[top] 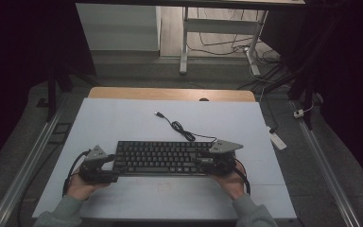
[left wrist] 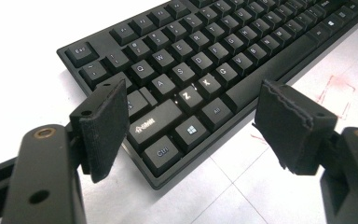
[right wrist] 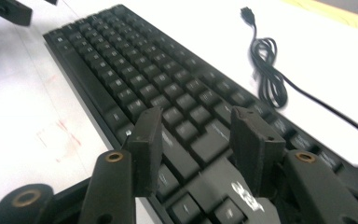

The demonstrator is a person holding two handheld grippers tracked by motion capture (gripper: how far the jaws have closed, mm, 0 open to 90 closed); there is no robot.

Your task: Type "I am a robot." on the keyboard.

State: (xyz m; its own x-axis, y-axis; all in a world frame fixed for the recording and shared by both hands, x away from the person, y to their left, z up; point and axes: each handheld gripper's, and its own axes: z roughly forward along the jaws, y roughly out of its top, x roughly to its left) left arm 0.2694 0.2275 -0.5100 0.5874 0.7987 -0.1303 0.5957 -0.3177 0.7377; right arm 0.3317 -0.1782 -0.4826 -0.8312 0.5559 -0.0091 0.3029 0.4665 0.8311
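Flat on the white counter (top: 137,120) lies one black keyboard (top: 163,158), its single cable (top: 183,131) coiled behind it and ending in a USB plug. Two tools work at its ends. At the keyboard's left end, the left tool (left wrist: 191,123) stands released, jaws wide apart around the near corner by the Ctrl key, pads touching nothing. Over the right end, the right tool (right wrist: 196,144) has its jaws spread above the keys, gripping nothing.

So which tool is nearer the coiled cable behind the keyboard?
Right. The right tool sits over the keyboard's right end, just below the coiled cable; the left tool is at the far left corner.
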